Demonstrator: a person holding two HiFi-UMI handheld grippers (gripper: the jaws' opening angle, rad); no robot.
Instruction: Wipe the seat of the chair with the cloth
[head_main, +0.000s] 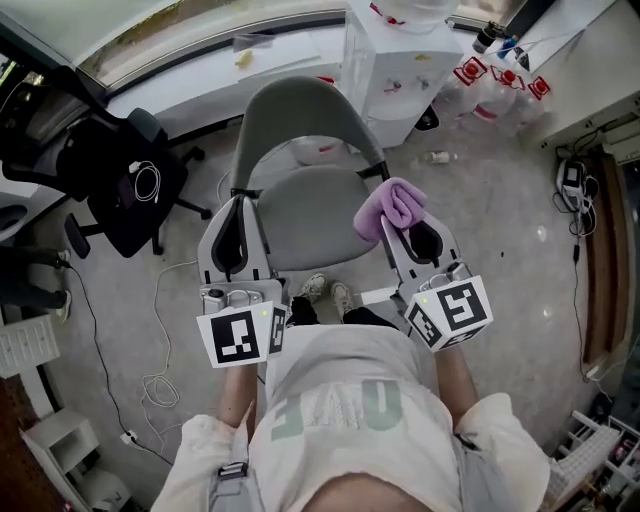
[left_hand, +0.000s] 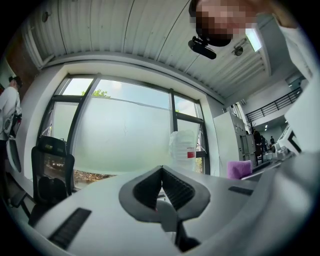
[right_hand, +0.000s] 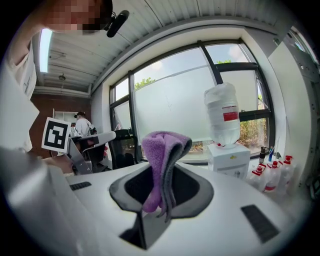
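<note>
Right gripper (head_main: 405, 228) clamps purple cloth (head_main: 390, 205) over grey chair seat (head_main: 305, 215); left gripper (head_main: 238, 205) closed, empty. Wiping apparently not started.

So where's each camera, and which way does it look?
Head view: on the person's head, looking down at the grey curved chair; shirt, left gripper and right gripper show.
Left gripper view: on the left gripper, facing the window; its shut, empty jaws show.
Right gripper view: on the right gripper, facing the window; jaws grip the fluffy purple cloth.
All three show the cloth.
</note>
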